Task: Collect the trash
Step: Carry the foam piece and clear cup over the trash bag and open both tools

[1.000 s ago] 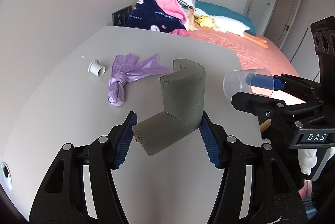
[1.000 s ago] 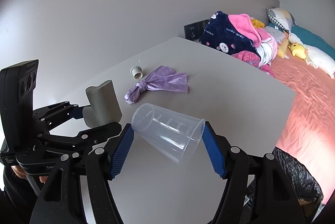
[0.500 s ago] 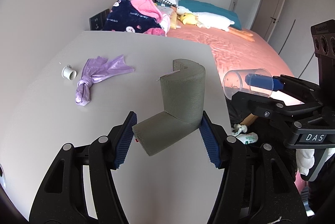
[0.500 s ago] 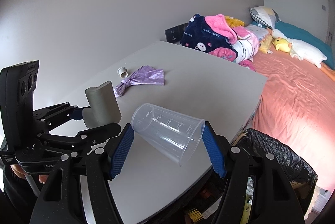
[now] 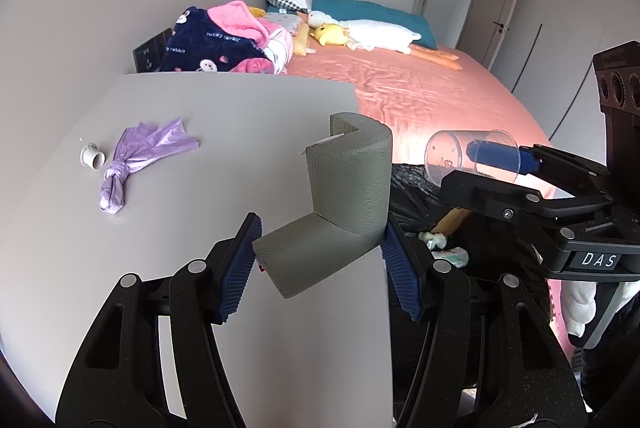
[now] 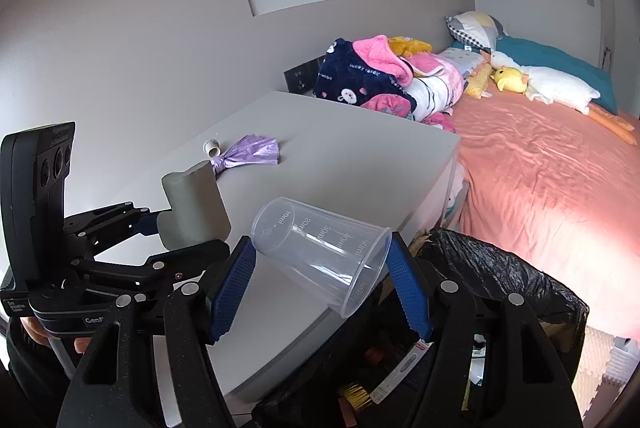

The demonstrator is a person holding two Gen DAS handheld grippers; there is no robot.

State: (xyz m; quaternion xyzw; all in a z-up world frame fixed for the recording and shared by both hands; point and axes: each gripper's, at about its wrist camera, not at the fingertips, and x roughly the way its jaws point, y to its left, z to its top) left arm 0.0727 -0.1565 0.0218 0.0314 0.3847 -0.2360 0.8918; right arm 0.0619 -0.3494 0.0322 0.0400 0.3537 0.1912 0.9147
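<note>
The left tool (image 5: 320, 264) clamps a grey foam corner piece (image 5: 344, 200); the right tool (image 6: 322, 278) clamps a clear measuring cup (image 6: 320, 244).

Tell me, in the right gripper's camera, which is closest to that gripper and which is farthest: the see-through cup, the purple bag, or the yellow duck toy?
1. See-through cup: clamped in the right gripper.
2. Purple bag: on the table, middle left.
3. Yellow duck toy: far right, on the bed.
</note>
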